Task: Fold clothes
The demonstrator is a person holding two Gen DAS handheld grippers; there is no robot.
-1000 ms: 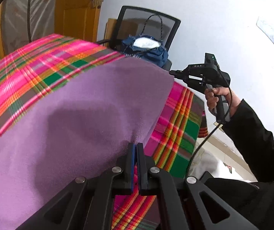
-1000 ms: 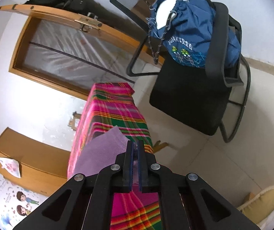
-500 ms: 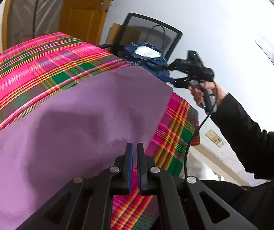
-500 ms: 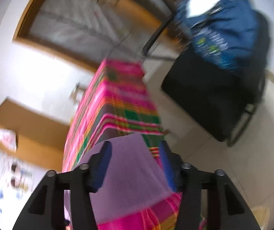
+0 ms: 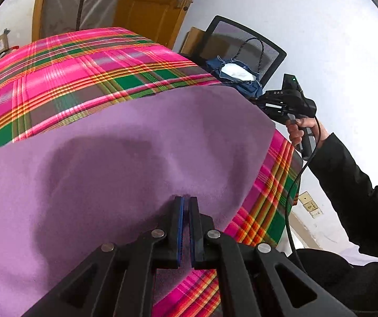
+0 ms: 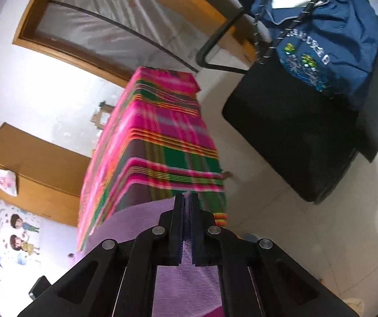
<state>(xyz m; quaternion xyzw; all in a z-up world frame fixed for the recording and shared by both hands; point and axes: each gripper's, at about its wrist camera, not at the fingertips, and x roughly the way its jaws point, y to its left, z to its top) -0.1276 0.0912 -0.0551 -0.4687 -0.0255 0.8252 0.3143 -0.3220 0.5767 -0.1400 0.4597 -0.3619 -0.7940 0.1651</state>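
Cloth: your purple cloth (image 5: 125, 158) lies spread over the table (image 5: 65, 71), which wears a loud pink and green plaid cover; the cloth's right edge reaches the table's right side.
Left gripper: your left gripper (image 5: 186, 200) is pressed together right at the near edge of the cloth, and honestly it looks like it's pinching that hem.
Right gripper: your right gripper (image 6: 187, 198) has just been closing, and purple fabric shows between its jaws, so it's clamped on a corner of the cloth (image 6: 141, 219) at the table's edge.
Right hand: seen from the left camera, your right hand (image 5: 301, 129) grips the handle beside the cloth's far right corner.
Background: a black chair (image 6: 307, 137) with a blue bag (image 6: 329, 39) on it stands just past the table.
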